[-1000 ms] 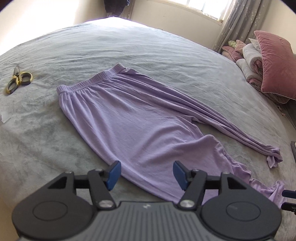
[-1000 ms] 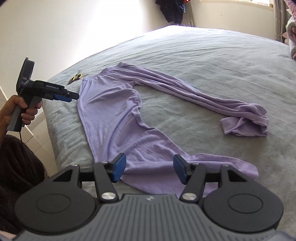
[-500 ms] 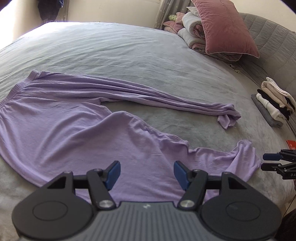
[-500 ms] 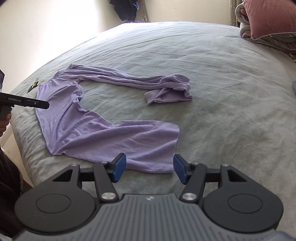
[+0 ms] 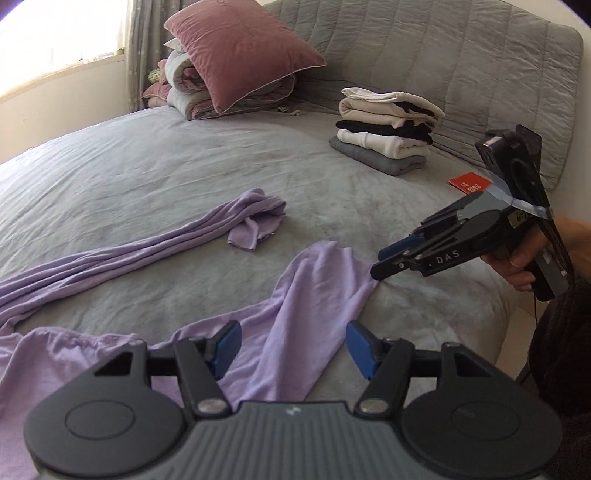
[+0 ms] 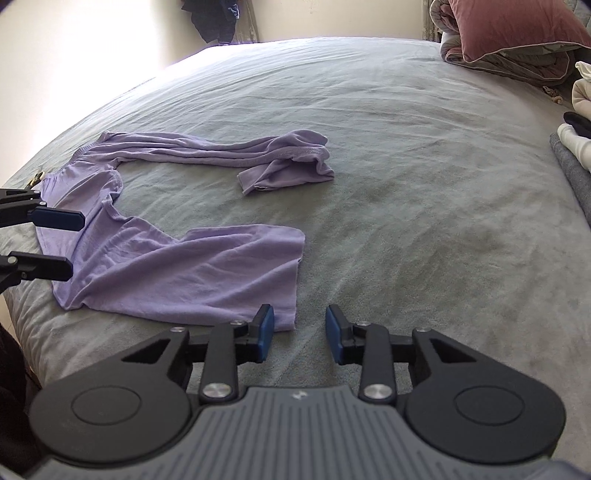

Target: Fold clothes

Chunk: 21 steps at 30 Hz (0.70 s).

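We see our right gripper (image 6: 299, 334) low in the frame, its jaws just closing, the hem corner of the lilac trousers (image 6: 177, 258) between them but untouched. The trousers sprawl across the grey bed (image 6: 406, 184). At the left edge our left gripper (image 6: 55, 240) stands open over the waist part. A pink pillow (image 6: 513, 26) sits upper right

trousers (image 6: 177, 266) on bed (image 6: 406, 184) — unfolded
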Each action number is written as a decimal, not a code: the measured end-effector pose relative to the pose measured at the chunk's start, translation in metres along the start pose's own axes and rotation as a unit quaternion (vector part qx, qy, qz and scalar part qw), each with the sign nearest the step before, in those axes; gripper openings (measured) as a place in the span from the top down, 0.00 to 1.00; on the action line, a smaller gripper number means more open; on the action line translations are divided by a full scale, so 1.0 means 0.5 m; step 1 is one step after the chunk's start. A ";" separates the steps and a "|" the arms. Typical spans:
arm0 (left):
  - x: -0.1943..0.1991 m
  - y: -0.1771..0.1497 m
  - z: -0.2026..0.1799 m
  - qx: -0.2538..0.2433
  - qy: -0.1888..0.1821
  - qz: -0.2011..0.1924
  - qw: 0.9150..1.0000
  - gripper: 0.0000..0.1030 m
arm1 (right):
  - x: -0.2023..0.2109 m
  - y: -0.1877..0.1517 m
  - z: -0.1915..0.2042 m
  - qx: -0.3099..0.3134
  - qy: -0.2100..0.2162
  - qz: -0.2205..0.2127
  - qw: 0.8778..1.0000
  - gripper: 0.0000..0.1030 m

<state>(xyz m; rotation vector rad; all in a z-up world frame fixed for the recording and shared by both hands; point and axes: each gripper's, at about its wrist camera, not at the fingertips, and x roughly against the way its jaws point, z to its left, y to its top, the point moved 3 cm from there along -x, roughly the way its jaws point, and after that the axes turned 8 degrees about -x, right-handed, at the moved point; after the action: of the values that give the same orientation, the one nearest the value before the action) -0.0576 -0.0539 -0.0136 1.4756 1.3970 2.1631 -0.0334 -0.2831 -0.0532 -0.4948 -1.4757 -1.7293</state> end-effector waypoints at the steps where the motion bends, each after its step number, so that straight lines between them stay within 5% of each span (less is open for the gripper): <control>1: -0.008 0.002 -0.016 -0.014 -0.007 0.000 1.000 0.38 | 0.002 -0.001 0.000 -0.001 0.003 0.000 1.000 0.70; 8: -0.090 0.002 -0.075 -0.072 -0.007 0.027 0.997 0.43 | 0.000 -0.007 0.008 -0.006 0.019 0.001 1.000 0.72; 9: -0.103 0.000 -0.076 -0.073 -0.002 0.033 0.997 0.47 | -0.002 -0.009 0.011 -0.002 0.018 0.000 1.000 0.75; 11: -0.122 -0.002 -0.075 -0.074 0.005 0.036 0.997 0.52 | -0.006 -0.010 0.017 0.008 0.016 0.000 1.000 0.99; 13: -0.129 0.001 -0.071 -0.069 0.006 0.032 0.997 0.60 | -0.007 -0.009 0.020 0.018 0.015 0.001 1.000 0.98; 15: -0.127 0.009 -0.069 -0.061 0.011 0.029 0.998 0.98 | 0.004 -0.006 0.021 0.021 0.016 -0.002 1.000 0.99; 18: -0.115 0.023 -0.069 -0.052 -0.001 0.018 0.998 0.99 | 0.033 -0.001 0.017 0.020 0.019 -0.008 1.000 0.99; 21: -0.102 0.032 -0.081 -0.044 -0.057 0.014 0.997 0.99 | 0.067 -0.003 0.007 0.012 0.013 -0.003 1.000 0.99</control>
<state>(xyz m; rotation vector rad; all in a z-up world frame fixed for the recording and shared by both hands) -0.0596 -0.1169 -0.0367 1.5689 1.2342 2.0915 -0.0554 -0.2904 -0.0291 -0.4547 -1.4786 -1.7154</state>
